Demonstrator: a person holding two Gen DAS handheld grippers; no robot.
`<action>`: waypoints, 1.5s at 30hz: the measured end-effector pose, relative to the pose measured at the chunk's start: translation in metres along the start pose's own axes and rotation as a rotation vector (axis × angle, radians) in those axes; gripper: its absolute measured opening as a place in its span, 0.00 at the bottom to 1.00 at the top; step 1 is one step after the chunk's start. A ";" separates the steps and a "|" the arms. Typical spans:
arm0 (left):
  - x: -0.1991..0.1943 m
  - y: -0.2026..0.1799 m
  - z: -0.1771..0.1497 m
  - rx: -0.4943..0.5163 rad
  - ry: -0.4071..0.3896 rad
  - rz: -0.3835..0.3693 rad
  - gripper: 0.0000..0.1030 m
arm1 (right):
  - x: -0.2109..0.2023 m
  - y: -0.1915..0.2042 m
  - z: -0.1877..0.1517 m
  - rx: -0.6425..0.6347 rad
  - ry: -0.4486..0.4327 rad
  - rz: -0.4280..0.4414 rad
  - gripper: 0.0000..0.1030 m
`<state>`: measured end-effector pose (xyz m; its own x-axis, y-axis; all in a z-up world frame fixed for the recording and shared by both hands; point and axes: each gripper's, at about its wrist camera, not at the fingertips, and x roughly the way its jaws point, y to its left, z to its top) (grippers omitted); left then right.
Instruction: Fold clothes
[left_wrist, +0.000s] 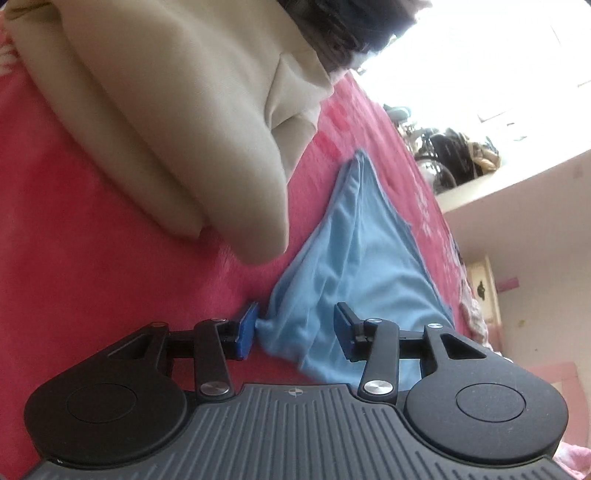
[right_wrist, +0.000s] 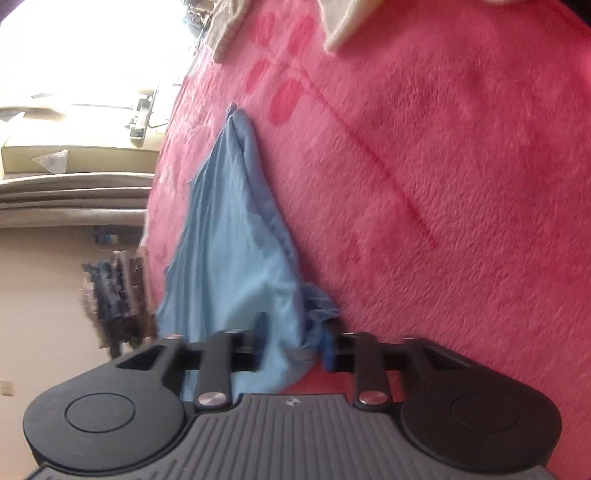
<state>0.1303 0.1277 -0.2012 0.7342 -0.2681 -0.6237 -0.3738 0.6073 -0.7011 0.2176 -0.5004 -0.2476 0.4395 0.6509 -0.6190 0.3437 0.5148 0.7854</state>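
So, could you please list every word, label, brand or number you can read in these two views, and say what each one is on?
No readable text in either view.
Left gripper: only a small round emblem on its ribbed body, no letters.
Right gripper: a similar small mark, too blurred to read.
Pink blanket: darker red shapes and a line, pattern rather than words.
Blue garment and beige garment: no label showing.

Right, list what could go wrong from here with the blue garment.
1. The left tongs stand open around a corner of the blue garment; closing now may catch only a thin edge that slips out.
2. The right tongs have bunched cloth between them, so the fold may set in wrinkled.
3. The beige garment lies close by on the pink blanket and might get dragged along.
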 end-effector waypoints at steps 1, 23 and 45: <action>0.001 -0.001 0.000 -0.009 -0.016 0.012 0.28 | 0.000 0.002 0.000 -0.011 -0.014 -0.005 0.06; -0.069 -0.001 -0.075 0.348 0.187 0.213 0.10 | -0.082 -0.025 -0.054 -0.254 0.098 -0.366 0.03; -0.024 -0.089 -0.164 1.094 0.268 0.057 0.30 | 0.003 0.079 -0.197 -1.476 0.180 -0.324 0.20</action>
<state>0.0531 -0.0432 -0.1808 0.5373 -0.2907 -0.7917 0.3914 0.9175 -0.0712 0.0827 -0.3481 -0.1878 0.3691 0.4047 -0.8366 -0.7567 0.6536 -0.0176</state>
